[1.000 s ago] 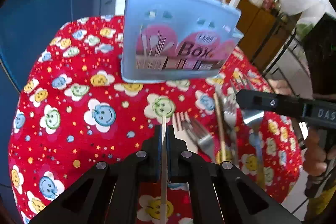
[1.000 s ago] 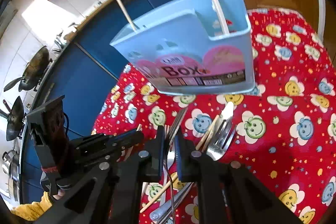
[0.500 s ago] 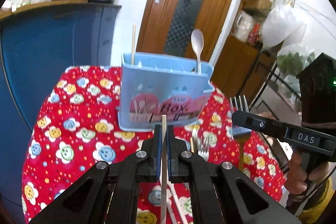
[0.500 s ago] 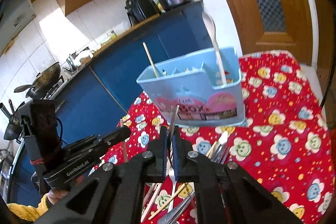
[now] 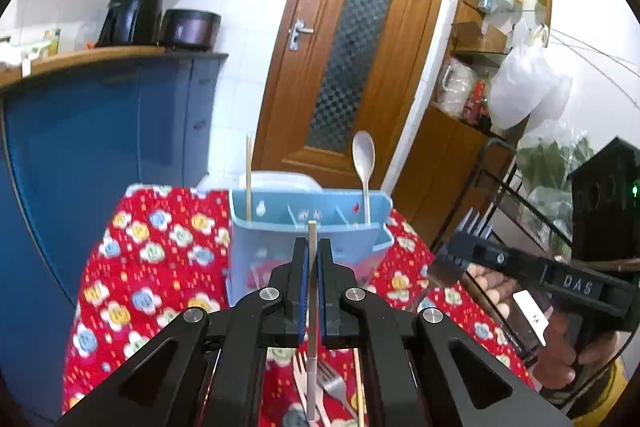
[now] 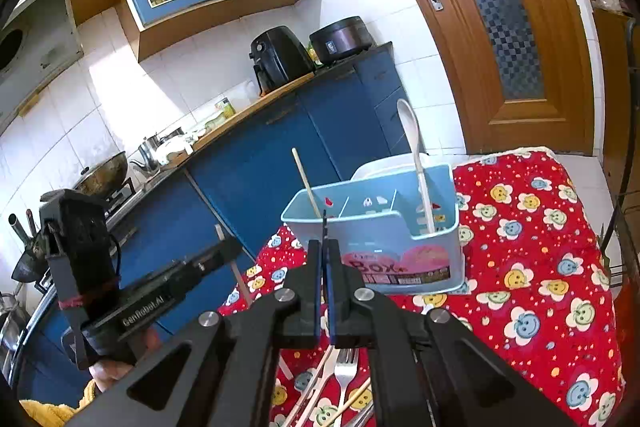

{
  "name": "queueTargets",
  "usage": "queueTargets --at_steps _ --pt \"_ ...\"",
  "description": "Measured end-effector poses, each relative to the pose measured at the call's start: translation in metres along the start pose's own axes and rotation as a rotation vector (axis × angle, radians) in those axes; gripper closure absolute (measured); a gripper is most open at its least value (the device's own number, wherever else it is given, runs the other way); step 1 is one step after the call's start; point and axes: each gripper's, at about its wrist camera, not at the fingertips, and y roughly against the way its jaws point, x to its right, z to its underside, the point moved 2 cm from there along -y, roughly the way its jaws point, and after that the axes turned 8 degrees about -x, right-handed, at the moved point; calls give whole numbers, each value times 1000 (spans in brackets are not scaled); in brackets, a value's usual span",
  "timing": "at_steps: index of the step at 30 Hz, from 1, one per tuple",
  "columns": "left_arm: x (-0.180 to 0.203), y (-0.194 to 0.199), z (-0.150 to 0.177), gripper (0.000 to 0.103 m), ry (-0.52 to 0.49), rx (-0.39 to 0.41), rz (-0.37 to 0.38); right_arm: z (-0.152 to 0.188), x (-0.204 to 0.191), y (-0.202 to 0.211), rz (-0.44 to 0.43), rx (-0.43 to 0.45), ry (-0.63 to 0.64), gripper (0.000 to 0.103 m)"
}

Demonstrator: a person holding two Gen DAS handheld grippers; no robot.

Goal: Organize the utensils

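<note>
A light blue utensil box [image 5: 308, 255] [image 6: 380, 235] stands on the red flowered tablecloth [image 5: 160, 267], with a chopstick [image 5: 248, 179] in its left slot and a white spoon [image 5: 363, 163] in its right. My left gripper [image 5: 313, 247] is shut on a wooden chopstick [image 5: 312, 307] held upright, above the table in front of the box. My right gripper [image 6: 325, 247] is shut on a fork [image 6: 324, 221], seen edge-on. In the left wrist view the right gripper [image 5: 452, 251] hovers right of the box with the fork tines [image 5: 476, 225] pointing up.
Loose forks [image 5: 334, 385] [image 6: 344, 367] and chopsticks [image 6: 316, 391] lie on the cloth below both grippers. A white container [image 5: 276, 181] sits behind the box. Blue cabinets [image 5: 100, 131] run along the left, a wooden door [image 5: 352, 59] stands behind, and shelves [image 5: 472, 131] are at the right.
Both grippers have risen and tilted up, lifting the chopstick and the fork off the table. The box now sits lower in both views. The right jaws closed tight on the fork.
</note>
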Motion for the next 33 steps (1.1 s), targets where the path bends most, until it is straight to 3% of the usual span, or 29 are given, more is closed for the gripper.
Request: queueTargets --at_steps 11,19,25,33 --pt "6 9 -71 99 -29 108 -36 -35 -3 17 -11 36 -6 100" --pt "-1 -2 -124 99 9 171 -69 -76 -11 34 4 95 28 100" --pt "-5 -22 -144 99 22 196 -104 -102 -2 29 19 133 13 100" --pt "-19 -61 -140 99 25 162 -149 -113 21 -3 43 117 -17 100"
